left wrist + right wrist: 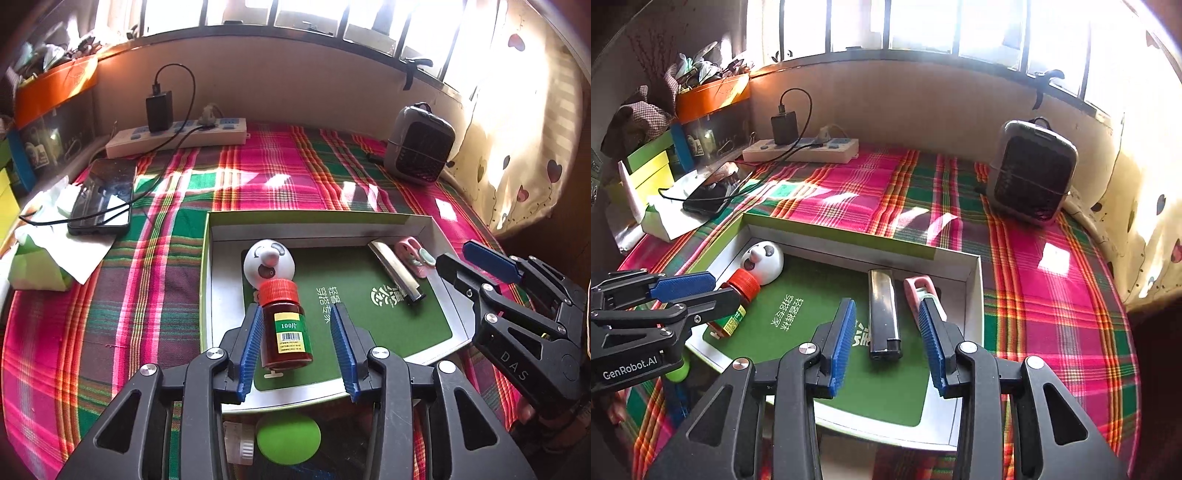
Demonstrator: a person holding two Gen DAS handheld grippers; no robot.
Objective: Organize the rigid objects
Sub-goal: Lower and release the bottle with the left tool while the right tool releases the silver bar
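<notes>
Four items already lie in the box [321,229], both tongs released: left tongs [297,347] straddle the pill bottle [286,325], right tongs [886,343] straddle the lighter [882,314], while a green ball [288,437] waits outside.

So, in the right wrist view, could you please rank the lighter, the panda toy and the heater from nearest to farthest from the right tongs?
1. Lighter, lying between the open right tongs.
2. Panda toy, box's far-left corner.
3. Heater, far right by the wall.
</notes>
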